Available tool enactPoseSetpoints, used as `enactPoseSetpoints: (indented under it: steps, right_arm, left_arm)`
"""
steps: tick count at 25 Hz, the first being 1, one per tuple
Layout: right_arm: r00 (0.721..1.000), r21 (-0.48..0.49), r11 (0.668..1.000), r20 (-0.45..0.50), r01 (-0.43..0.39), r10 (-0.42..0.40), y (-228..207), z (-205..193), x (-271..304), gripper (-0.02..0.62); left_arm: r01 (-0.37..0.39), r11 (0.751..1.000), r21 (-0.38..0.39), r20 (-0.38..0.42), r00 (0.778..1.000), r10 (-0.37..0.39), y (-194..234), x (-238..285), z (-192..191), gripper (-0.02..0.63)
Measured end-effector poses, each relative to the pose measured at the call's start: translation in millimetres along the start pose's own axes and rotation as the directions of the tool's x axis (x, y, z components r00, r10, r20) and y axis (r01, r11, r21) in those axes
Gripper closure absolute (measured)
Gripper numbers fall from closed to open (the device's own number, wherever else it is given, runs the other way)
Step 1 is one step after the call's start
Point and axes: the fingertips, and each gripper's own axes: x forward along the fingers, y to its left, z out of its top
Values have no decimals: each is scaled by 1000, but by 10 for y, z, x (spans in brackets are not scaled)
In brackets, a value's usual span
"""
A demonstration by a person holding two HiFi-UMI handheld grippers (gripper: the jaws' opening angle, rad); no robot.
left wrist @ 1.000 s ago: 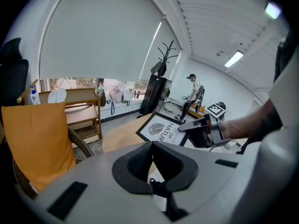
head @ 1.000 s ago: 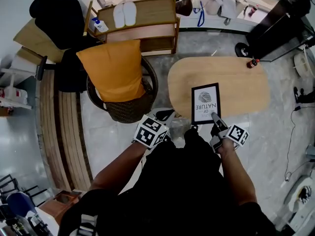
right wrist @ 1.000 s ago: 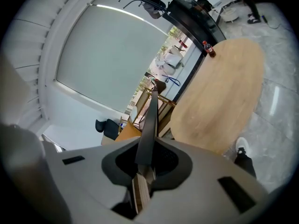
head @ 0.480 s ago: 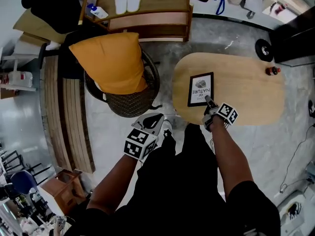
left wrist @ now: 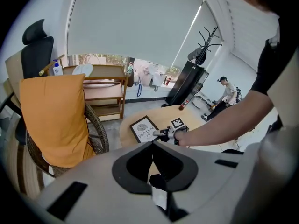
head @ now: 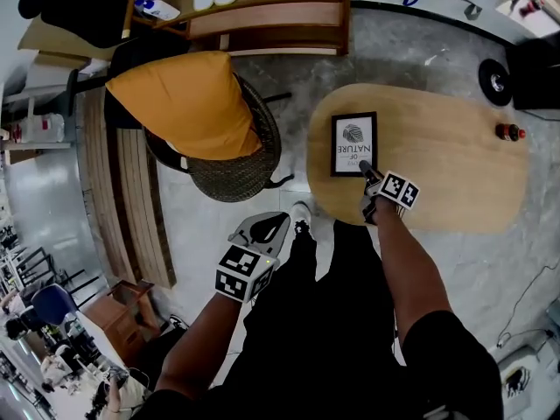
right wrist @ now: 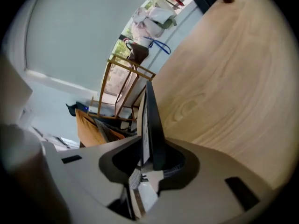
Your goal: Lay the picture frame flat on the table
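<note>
A black picture frame point(head: 353, 143) with a white print lies face up on the oval wooden table point(head: 455, 173), near its left end. My right gripper point(head: 371, 171) is at the frame's near right corner. In the right gripper view the frame's edge point(right wrist: 150, 120) stands between the jaws, which are opening around it. The left gripper view shows the frame point(left wrist: 145, 128) flat, with the right gripper point(left wrist: 161, 133) at its corner. My left gripper point(head: 262, 228) hangs off the table over the floor, shut and empty.
A wicker chair with an orange cushion point(head: 188, 103) stands left of the table. Behind it is a wooden shelf unit point(head: 262, 16). A small red bottle point(head: 509, 132) sits at the table's far right. Wooden slats point(head: 122, 199) run along the left.
My right gripper has carried the frame further in over the table, to where it now lies. My left gripper has dropped back toward my left side.
</note>
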Motion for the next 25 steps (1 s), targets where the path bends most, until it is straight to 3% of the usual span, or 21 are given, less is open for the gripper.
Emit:
enactPoseSetpoints:
  steps: [4,9,11,14,16,18,21,25]
  right_arm:
    - [982,-240,970,-176,30,-73,-154,-283,59,373]
    - [911,-521,853,-363,-24,-196,-234,-648,72,311]
    - [871,-611,792,-392,-6,-295,-339,-730,77,308]
    - [783,-747,661,-371,68,-500,-617,-786,76,308]
    - [739,-804,588,-343,87,-579,-757,-795,89,310]
    - [716,-837,540,-323,89,-619,-845,-792,88,310]
    - [698,-856,503,-287,121,-656,-932,-727,39,310]
    - [710,-845,513,-269,149,-650,-898,-649,-62,310]
  left_arm:
    - [-14,999,-30,-11,1000,14,-14,35,-83,601]
    - [-13,998,-57,-19,1000,11,-65,27,-204,601]
    - [-12,998,-69,-20,1000,11,-76,11,-247,601]
    - [-15,996,-89,-21,1000,13,-69,-11,-328,601]
    - [-20,995,-100,-22,1000,18,-55,-24,-389,601]
    - [-26,994,-104,-22,999,24,-49,-45,-441,601]
    - [-28,994,-104,-19,999,27,-27,-90,-484,601]
    - [-19,996,-91,-3,1000,19,3,-146,-490,601]
